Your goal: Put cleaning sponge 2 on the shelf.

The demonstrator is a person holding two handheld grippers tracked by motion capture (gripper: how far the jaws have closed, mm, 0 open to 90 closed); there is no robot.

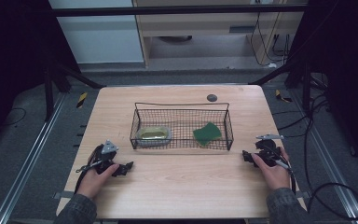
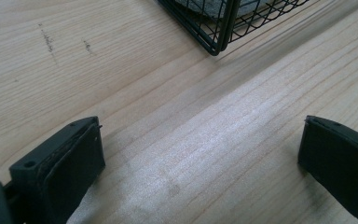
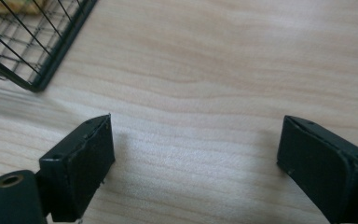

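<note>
A black wire basket [image 1: 182, 108] stands in the middle of the wooden table [image 1: 182, 186]. Inside it, a grey dish holding something yellow [image 1: 153, 135] sits at the left and a green sponge [image 1: 207, 134] lies at the right. My left gripper [image 1: 128, 167] rests on the table in front of the basket's left corner [image 2: 216, 44], open with bare wood between its jaws [image 2: 200, 154]. My right gripper [image 1: 246, 156] lies just right of the basket's front right corner [image 3: 32, 84], also open and holding nothing [image 3: 196, 149].
A small dark round disc [image 1: 211, 97] is set in the table behind the basket. Cables trail on the floor to the right of the table. Bare wood stretches along the front edge between the two hands.
</note>
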